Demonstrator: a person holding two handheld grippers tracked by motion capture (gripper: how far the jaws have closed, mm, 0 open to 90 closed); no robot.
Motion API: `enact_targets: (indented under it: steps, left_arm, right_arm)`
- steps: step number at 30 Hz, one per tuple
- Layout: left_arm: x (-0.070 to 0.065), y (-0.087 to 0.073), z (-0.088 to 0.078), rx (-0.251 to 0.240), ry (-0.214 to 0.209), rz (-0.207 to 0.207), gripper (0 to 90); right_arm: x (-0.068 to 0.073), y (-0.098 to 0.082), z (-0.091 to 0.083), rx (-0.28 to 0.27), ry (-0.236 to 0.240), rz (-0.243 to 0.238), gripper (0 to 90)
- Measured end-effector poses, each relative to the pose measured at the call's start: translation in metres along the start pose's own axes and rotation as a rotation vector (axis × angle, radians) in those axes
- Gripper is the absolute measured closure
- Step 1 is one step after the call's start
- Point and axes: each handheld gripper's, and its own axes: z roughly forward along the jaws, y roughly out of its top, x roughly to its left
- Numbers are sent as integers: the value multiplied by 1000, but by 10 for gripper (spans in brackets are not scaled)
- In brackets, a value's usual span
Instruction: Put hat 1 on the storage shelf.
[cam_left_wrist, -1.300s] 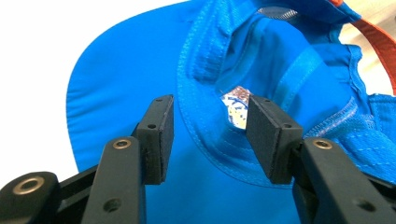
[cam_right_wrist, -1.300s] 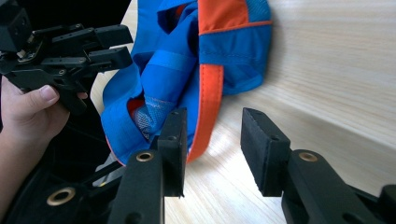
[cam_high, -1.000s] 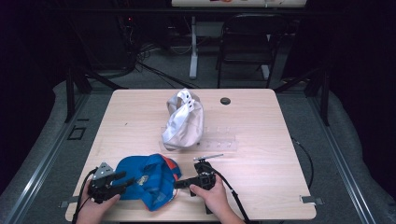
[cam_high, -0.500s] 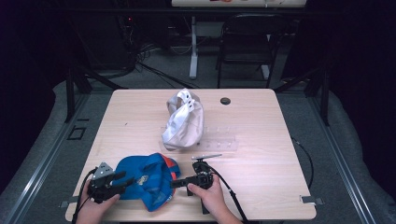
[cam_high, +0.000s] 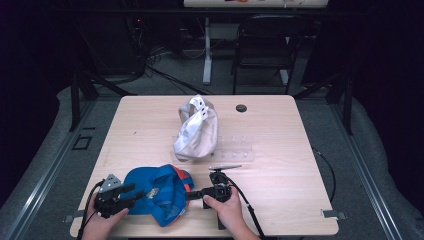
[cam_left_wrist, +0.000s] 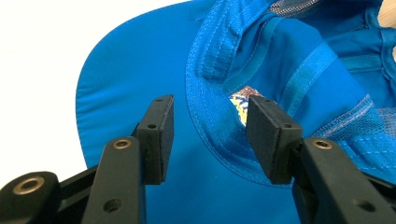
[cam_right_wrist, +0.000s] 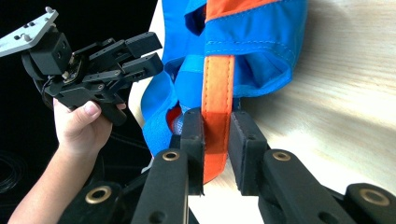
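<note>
The blue cap (cam_high: 157, 192) lies at the near edge of the table (cam_high: 300, 195), left of the middle, between the two grippers. Its orange strap (cam_right_wrist: 216, 107) runs down between the pads of the right gripper (cam_right_wrist: 216, 154), whose jaws have just been closing and now pinch the strap from both sides. In the high view that right gripper (cam_high: 197, 193) points left at the cap's right rim, held in the right hand (cam_high: 227, 207). The left gripper (cam_left_wrist: 210, 135) hangs released, jaws wide apart above the cap's brim and the seam of its inner band, with the pads touching nothing that can be made out. The left hand (cam_high: 102, 222) holds it at the cap's left side.

Farther back on the pale wooden table stands a beige cap (cam_high: 196, 130), with a clear flat plastic piece (cam_high: 235, 150) just to its right and a small black round thing (cam_high: 241, 108) near the far edge. Behind the table stand a dark chair (cam_high: 265, 50) and cables on the floor (cam_high: 155, 65)
</note>
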Motion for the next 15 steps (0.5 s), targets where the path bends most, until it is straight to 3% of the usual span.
enact_targets:
  steps: [4, 9, 10, 11, 15]
  left_arm:
    - [0, 0, 0, 4, 3, 0, 525]
    - [0, 0, 0, 3, 2, 2, 524]
    - [0, 0, -1, 4, 1, 2, 524]
    - [0, 0, -1, -1, 3, -1, 524]
    - [1, -1, -1, -10, 4, -7, 524]
  right_arm:
    - [1, 0, -8, -7, -29, 30, 772]
    - [1, 0, -23, -6, -62, 34, 773]
    - [0, 0, -26, -33, -54, 35, 773]
    - [0, 1, -36, -8, -68, 38, 773]
    - [0, 1, -49, 3, -64, 33, 774]
